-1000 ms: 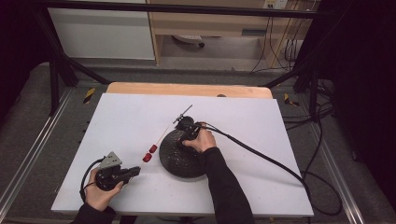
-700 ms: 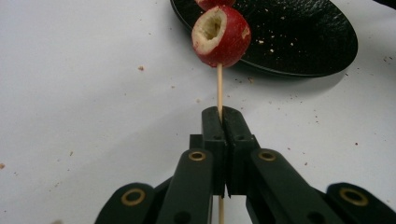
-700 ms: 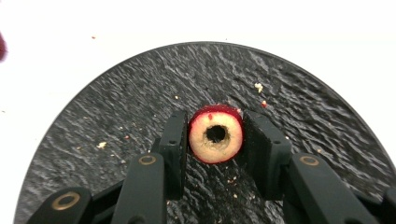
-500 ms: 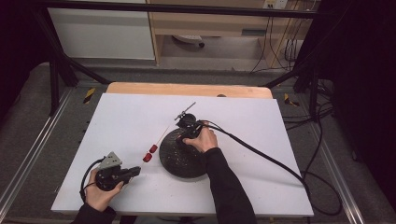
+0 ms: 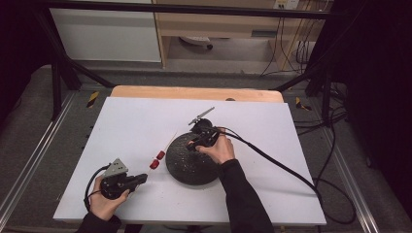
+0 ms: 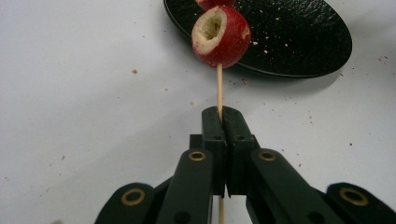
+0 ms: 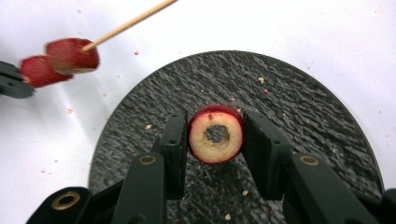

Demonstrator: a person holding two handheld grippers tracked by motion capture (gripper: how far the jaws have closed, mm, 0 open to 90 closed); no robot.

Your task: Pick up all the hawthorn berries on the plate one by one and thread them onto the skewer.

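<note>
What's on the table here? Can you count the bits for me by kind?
Red cored fruit pieces: 3, two on the skewer and one in the right gripper
Wooden skewer: 1
Black plate: 1
Hand-held grippers: 2, left, right
Total: 7

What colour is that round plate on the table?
The plate is black with a rough, pebbled texture, clearest in the right gripper view.

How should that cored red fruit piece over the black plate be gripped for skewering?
Grip the cored red fruit piece by its red-skinned sides, one jaw each side, as the right tool does. That leaves the central hole unblocked for the thin wooden skewer.
</note>
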